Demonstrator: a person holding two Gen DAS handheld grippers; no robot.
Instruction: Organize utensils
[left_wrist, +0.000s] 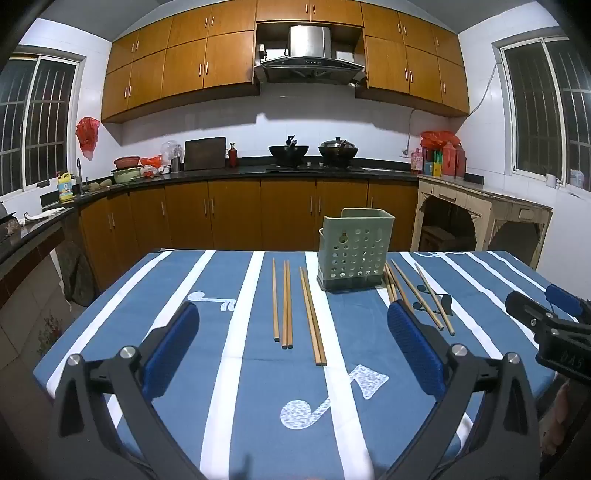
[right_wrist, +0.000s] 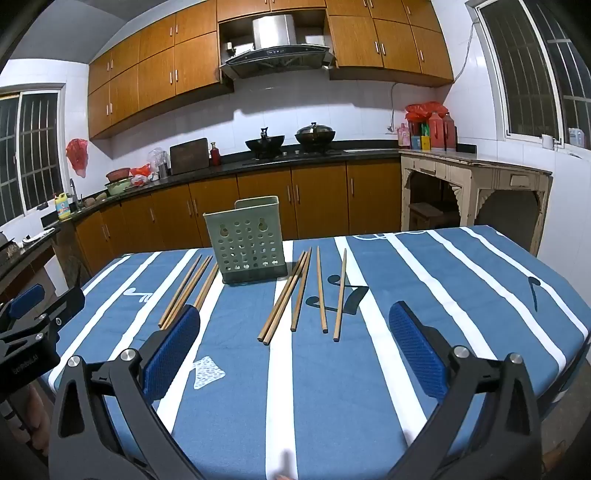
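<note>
A green perforated utensil holder (left_wrist: 354, 251) (right_wrist: 247, 240) stands upright at the far middle of the blue striped tablecloth (left_wrist: 240, 387) (right_wrist: 461, 280). Several wooden chopsticks (left_wrist: 286, 306) (right_wrist: 184, 291) lie flat on the cloth on its left. Several more chopsticks (left_wrist: 419, 295) (right_wrist: 321, 291) lie on its right. My left gripper (left_wrist: 291, 306) (right_wrist: 48, 301) hovers open over the near part of the table, facing the left group, with nothing between its blue pads. My right gripper (right_wrist: 294, 308) (left_wrist: 543, 301) is open and holds nothing, facing the right group.
The table's left edge (left_wrist: 92, 317) drops to tiled floor, and its right edge (right_wrist: 576, 325) is near. Behind stand wooden cabinets under a dark counter (left_wrist: 258, 171) with two woks (left_wrist: 290, 153), and a pale wooden side table (right_wrist: 476, 166) at the right.
</note>
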